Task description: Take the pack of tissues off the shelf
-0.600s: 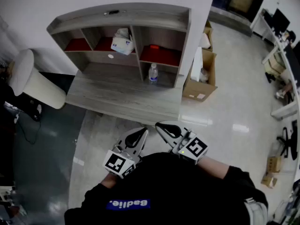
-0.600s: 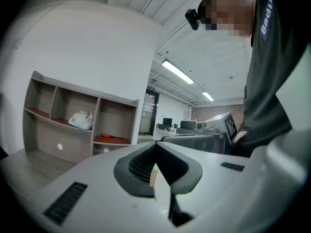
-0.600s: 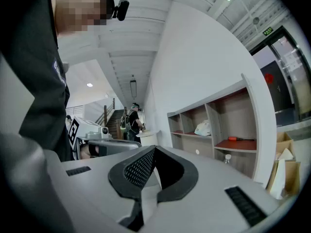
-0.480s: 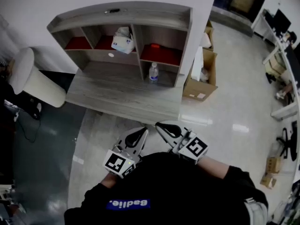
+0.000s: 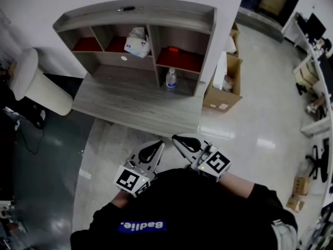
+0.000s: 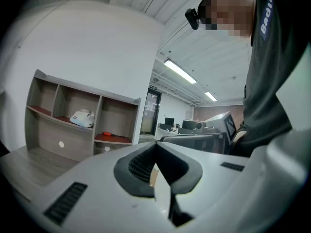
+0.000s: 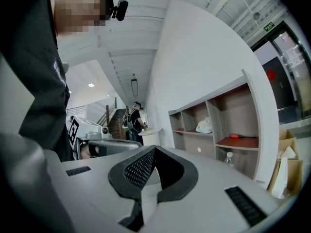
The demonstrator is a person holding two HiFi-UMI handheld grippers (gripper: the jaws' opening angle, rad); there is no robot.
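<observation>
Since half second back almost nothing moved; reach not begun. Far ahead, pack of tissues (image 5: 137,43) in upper middle compartment of shelf (image 5: 156,10), well apart from tools. By chest, closed and empty: left tool (image 5: 151,152), right tool (image 5: 186,142). Edge of counter (image 5: 130,105) lies between; open floor (image 5: 250,124) right, beside cardboard box (image 5: 221,95).

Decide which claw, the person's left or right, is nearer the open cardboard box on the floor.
Right. The right claw sits below and left of the cardboard box in the head view; the left claw lies farther left. Both are well short of it.
</observation>
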